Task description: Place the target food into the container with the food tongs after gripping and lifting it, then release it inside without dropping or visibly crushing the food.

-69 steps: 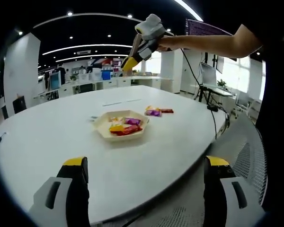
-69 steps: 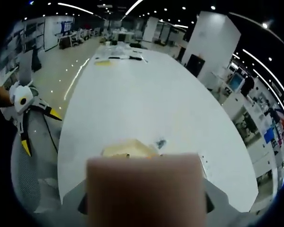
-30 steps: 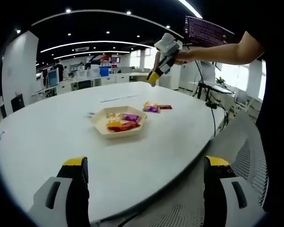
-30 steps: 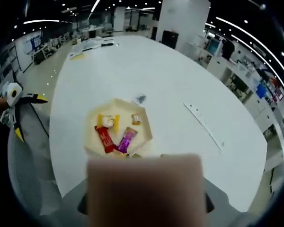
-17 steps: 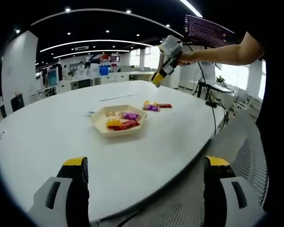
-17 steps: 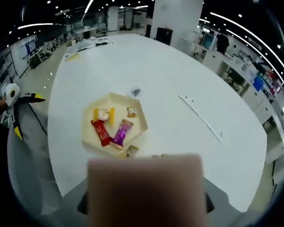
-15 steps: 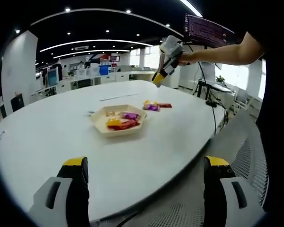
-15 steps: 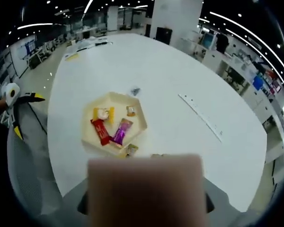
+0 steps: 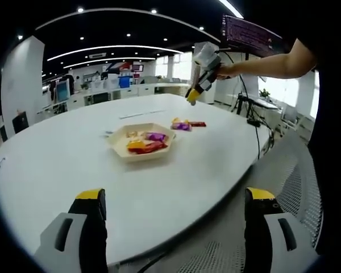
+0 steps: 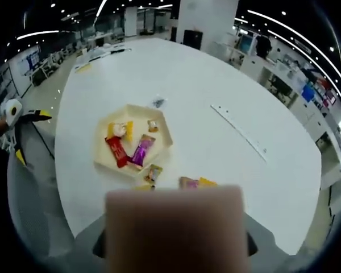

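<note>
Left gripper view low at table edge, right gripper view high above, both sharing hexagonal tray [image 9: 142, 143] [image 10: 131, 149].

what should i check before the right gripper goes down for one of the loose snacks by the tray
1. Loose wrapped snacks lie on the white table, outside the hexagonal tray: ok.
2. Tray has bare room beside the snacks already in it: ok.
3. Right gripper is above the table, near the loose snacks: ok.
4. Right jaws open enough to grip: cannot tell; a blurred block hides them.
5. Left gripper is open, at the table edge, apart from the tray: ok.
6. Food tongs in place: cannot tell.
</note>
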`<move>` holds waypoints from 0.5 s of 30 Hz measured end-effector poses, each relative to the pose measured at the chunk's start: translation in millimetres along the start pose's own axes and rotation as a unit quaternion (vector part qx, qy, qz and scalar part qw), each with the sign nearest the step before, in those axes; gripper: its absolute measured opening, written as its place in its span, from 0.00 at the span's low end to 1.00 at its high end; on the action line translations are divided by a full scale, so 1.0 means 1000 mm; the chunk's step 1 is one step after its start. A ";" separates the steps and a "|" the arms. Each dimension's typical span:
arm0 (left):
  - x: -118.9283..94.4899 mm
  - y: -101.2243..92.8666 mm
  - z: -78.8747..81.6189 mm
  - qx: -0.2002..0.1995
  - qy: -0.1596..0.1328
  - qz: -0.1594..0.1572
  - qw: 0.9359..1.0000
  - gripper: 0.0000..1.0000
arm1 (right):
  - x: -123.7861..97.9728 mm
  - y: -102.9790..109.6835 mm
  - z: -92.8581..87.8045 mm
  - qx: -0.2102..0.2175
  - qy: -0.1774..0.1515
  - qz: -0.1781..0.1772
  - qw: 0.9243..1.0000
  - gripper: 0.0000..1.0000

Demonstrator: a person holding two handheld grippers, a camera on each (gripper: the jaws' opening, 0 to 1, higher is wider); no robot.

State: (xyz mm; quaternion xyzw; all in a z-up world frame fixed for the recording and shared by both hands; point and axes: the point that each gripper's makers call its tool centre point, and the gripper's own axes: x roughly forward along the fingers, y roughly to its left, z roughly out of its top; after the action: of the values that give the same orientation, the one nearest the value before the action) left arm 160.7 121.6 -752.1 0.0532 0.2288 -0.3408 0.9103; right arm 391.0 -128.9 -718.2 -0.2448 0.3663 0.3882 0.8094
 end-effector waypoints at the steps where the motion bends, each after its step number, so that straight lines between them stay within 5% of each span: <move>1: 0.000 0.000 0.000 0.000 0.002 0.000 1.000 0.99 | 0.001 0.000 -0.002 0.001 0.002 0.001 1.000 0.26; 15: 0.001 0.001 -0.003 -0.002 0.009 0.001 1.000 0.99 | 0.016 -0.007 -0.017 0.016 0.017 0.002 1.000 0.27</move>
State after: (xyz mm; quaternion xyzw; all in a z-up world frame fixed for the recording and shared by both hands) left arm 160.8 122.6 -755.1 0.0550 0.2374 -0.3387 0.9088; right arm 396.9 -137.5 -740.6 -0.2378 0.3864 0.3794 0.8063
